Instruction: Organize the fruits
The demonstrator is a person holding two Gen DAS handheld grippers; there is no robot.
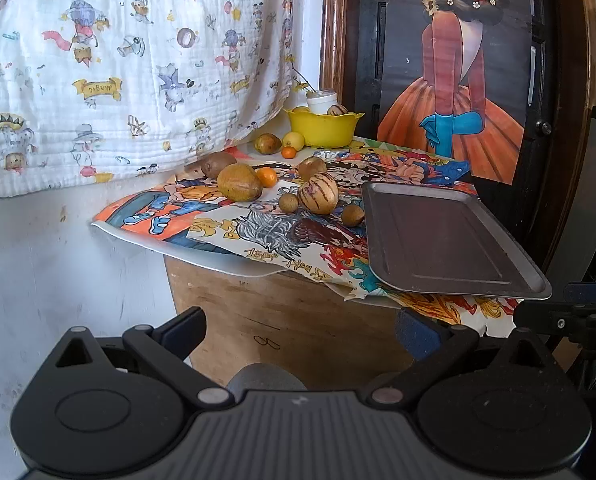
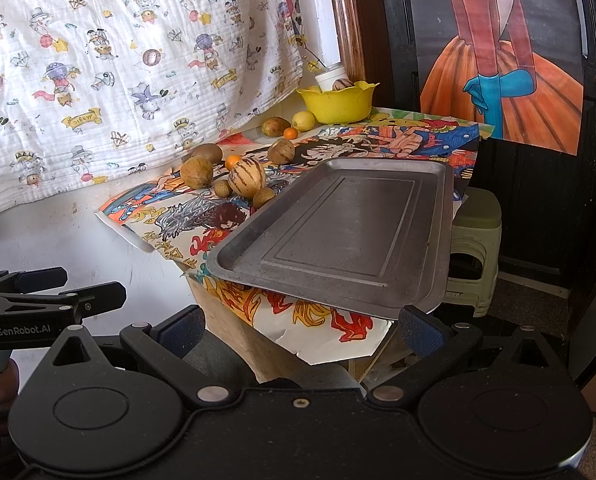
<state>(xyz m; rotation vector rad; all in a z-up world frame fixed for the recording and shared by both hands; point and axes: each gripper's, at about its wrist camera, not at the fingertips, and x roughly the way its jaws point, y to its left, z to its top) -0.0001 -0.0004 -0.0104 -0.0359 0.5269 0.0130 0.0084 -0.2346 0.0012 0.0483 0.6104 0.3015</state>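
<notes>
Several fruits lie on a small table covered with cartoon paper (image 1: 258, 232): a striped melon (image 1: 319, 198) (image 2: 246, 177), a brown mango-like fruit (image 1: 240, 188) (image 2: 196, 173), a kiwi (image 1: 218, 164), small oranges (image 1: 267, 177), and small brown round fruits (image 1: 353, 215). A bare grey metal tray (image 1: 446, 244) (image 2: 338, 236) sits at the table's right, overhanging the front edge. At the back stands a yellow bowl (image 1: 324, 128) (image 2: 338, 104) holding fruit. My left gripper (image 1: 298, 336) is open, below and short of the table. My right gripper (image 2: 302, 328) is open near the tray's front corner.
A printed white cloth (image 1: 118, 72) hangs on the wall at left. A dark door with a poster (image 1: 450, 80) stands behind the table. A pale green stool (image 2: 474, 248) sits to the table's right. A white jar (image 1: 321, 101) stands behind the bowl. A lemon (image 2: 303, 121) lies beside it.
</notes>
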